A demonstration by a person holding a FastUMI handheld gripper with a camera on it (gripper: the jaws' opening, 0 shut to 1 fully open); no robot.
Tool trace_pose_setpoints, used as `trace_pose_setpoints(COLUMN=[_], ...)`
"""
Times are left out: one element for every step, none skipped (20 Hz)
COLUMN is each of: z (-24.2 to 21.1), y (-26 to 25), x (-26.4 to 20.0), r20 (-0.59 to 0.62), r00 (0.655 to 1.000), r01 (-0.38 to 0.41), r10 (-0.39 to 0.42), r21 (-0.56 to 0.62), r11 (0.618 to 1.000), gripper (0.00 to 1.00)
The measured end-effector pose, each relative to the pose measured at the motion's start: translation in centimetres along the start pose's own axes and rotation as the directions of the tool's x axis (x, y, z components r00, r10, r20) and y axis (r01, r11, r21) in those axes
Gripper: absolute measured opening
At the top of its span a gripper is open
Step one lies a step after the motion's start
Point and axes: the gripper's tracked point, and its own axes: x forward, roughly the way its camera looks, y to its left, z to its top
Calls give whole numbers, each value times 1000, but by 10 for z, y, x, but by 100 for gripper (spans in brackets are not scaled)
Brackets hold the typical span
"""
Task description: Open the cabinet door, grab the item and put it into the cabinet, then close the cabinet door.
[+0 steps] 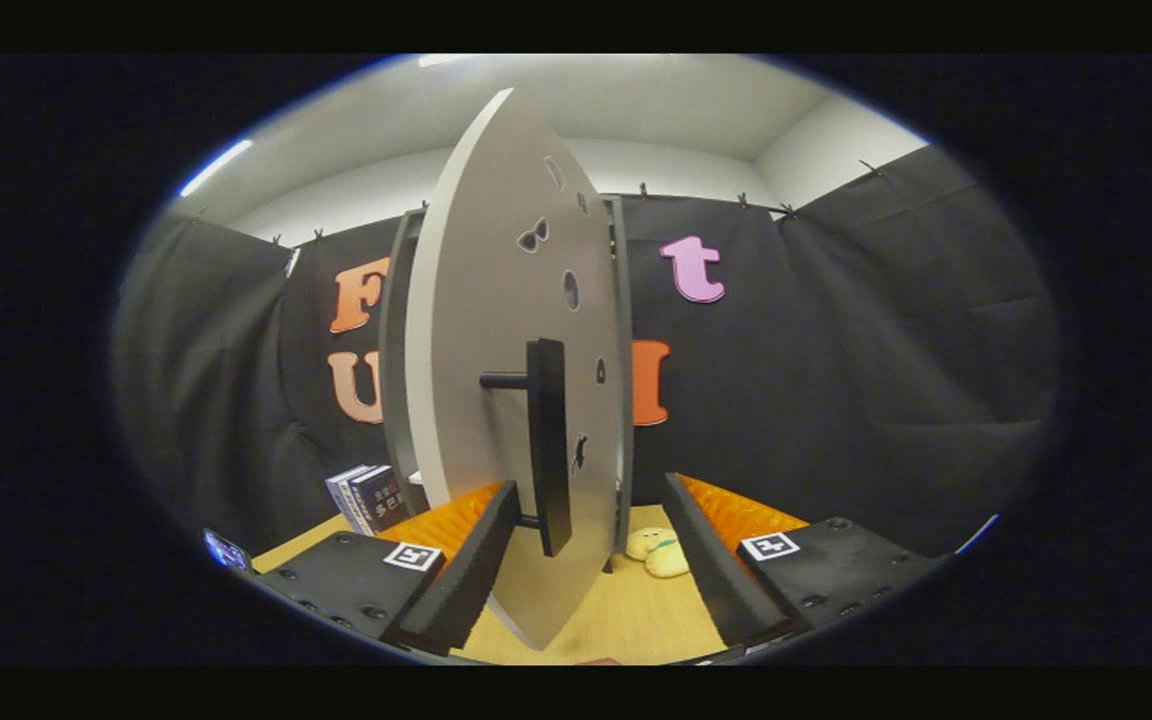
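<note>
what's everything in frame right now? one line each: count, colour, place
cabinet door: 1, grey-white, swung open, edge-on between the fingers
door handle: 1, black bar, on the door, between the fingers
cabinet: 1, grey frame, behind the door
books: small stack, dark covers, beside the cabinet base, beyond one finger
plush toy: 1, pale yellow, on the table beyond the door
table: 1, light wood, under everything
gripper: 1, fingers open, either side of the door, not pressing it

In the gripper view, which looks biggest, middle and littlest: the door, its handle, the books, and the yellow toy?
1. Grey cabinet door, swung open between the open tongs, very near the camera.
2. Black bar handle on it.
3. Dark upright books and small yellow plush toy look alike, both farther away, so unranked.
</note>
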Motion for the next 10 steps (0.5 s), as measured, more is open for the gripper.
trace_pose_setpoints(z=[-2,-5,-6,-6,-8,-9,-11,-13,-16,-17], y=[14,29,43,57,70,83,96,109,119,127], x=[5,12,18,26,31,36,40,43,45,48], r20=[1,0,5,5,2,-3,-8,-15,-24,-28], r00=[1000,1000,999,999,998,996,995,992,990,988], r01=[-9,-22,-36,-49,-67,-84,-103,-121,-139,-153], r10=[9,22,36,49,67,84,103,121,139,153], r21=[9,20,26,23,16,14,11,7,5,5], r11=[1000,1000,999,999,998,996,995,993,990,988], gripper=[95,95,95,95,95,95,95,95,95,95])
